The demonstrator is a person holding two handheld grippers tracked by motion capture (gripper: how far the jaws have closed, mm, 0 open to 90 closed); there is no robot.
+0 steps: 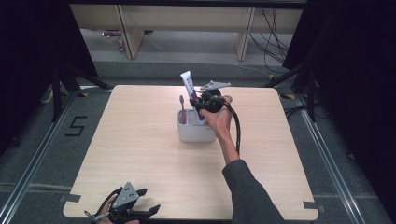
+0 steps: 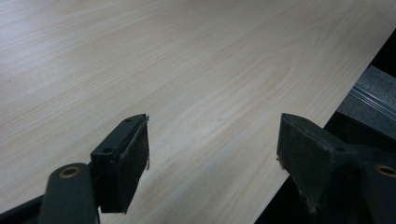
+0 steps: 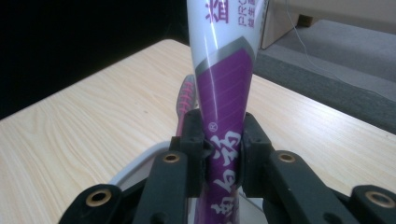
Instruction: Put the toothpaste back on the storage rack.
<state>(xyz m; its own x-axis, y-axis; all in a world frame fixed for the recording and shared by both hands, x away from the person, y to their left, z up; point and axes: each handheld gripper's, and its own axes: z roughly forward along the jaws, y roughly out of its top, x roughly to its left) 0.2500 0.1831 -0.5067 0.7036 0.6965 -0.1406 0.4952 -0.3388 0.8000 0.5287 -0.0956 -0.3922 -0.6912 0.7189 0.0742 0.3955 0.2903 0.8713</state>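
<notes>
High view: right gripper (image 1: 200,103) clamps the toothpaste tube (image 1: 190,88) upright over the white holder (image 1: 195,131) mid-table (image 1: 140,154); a pink toothbrush (image 1: 182,111) stands inside. Left gripper view: left gripper (image 2: 212,149) jaws wide, empty. Right gripper view: jaws pinch the tube's purple part.

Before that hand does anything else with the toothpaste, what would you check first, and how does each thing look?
1. Grip: the right tool has both pads pressed on the purple and white toothpaste tube. Ok.
2. Tube upright: it stands nearly vertical over the white holder. Ok.
3. Tube's bottom end inside the holder: hidden by the tool and hand. Cannot tell.
4. Pink toothbrush: it stands in the holder just beside the tube; whether they touch is unclear. Cannot tell.
5. Holder placement: on the table, well away from the edges. Ok.
6. Left tool: open, holding nothing, by the near table edge, out of the way. Ok.
</notes>
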